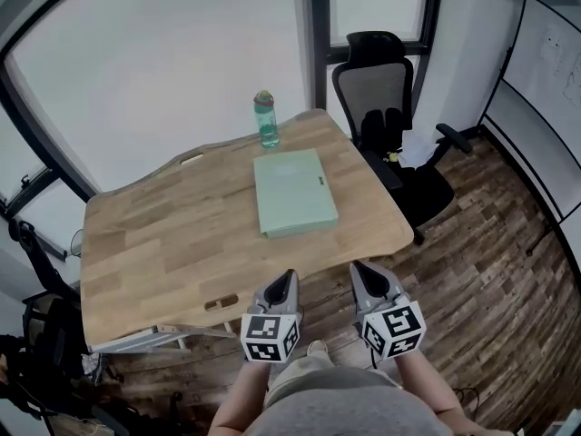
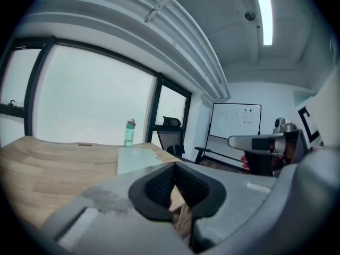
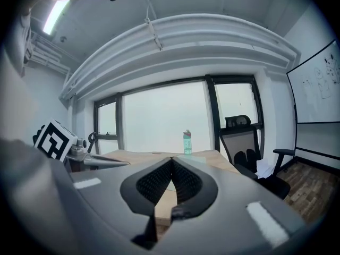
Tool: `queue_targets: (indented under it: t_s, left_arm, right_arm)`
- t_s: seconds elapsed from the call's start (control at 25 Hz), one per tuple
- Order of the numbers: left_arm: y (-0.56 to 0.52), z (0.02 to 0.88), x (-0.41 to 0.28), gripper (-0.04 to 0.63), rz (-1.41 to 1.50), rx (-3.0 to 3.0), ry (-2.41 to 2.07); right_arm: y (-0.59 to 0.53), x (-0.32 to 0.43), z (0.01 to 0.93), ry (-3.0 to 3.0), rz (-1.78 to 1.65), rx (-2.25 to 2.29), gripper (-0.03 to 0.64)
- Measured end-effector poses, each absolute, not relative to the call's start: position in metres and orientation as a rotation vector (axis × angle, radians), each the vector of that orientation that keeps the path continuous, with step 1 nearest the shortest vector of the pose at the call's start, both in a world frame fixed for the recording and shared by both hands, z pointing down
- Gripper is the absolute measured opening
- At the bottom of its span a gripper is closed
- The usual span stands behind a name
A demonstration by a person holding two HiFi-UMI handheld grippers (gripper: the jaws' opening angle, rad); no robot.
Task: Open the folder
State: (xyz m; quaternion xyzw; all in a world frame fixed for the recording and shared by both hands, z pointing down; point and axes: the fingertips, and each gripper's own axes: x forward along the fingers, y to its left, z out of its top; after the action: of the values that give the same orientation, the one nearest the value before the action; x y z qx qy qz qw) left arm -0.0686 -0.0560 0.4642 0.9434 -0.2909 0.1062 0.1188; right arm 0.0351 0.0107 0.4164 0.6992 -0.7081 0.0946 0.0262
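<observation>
wood table point(image 1: 163, 234) w/ closed green folder point(image 1: 292, 192), bottle point(image 1: 265, 119) nearby

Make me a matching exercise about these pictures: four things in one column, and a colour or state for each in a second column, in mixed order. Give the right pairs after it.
1. folder
2. bottle
3. chair
4. left gripper

a. black
b. jaws together, nothing held
c. lying flat, closed
d. upright, lid on

Pairs: 1-c, 2-d, 3-a, 4-b
</observation>
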Motion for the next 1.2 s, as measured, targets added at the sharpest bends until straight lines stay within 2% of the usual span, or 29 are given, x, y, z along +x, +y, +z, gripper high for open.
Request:
queue_targets:
  t_s: [0.48,1.2]
  left_arm:
    - [-0.128,0.475,-0.043,0.005,0.337,2.756,-0.818]
    - [-0.172,0.498,-0.006,0.005,0.372,2.708,-0.896]
  right_arm:
    - [-0.065,0.063,0.422,-2.149,0.305,2.173,-0.011]
    - [-0.142,0.11,0.443,-2.224,0.36,2.02,-0.002]
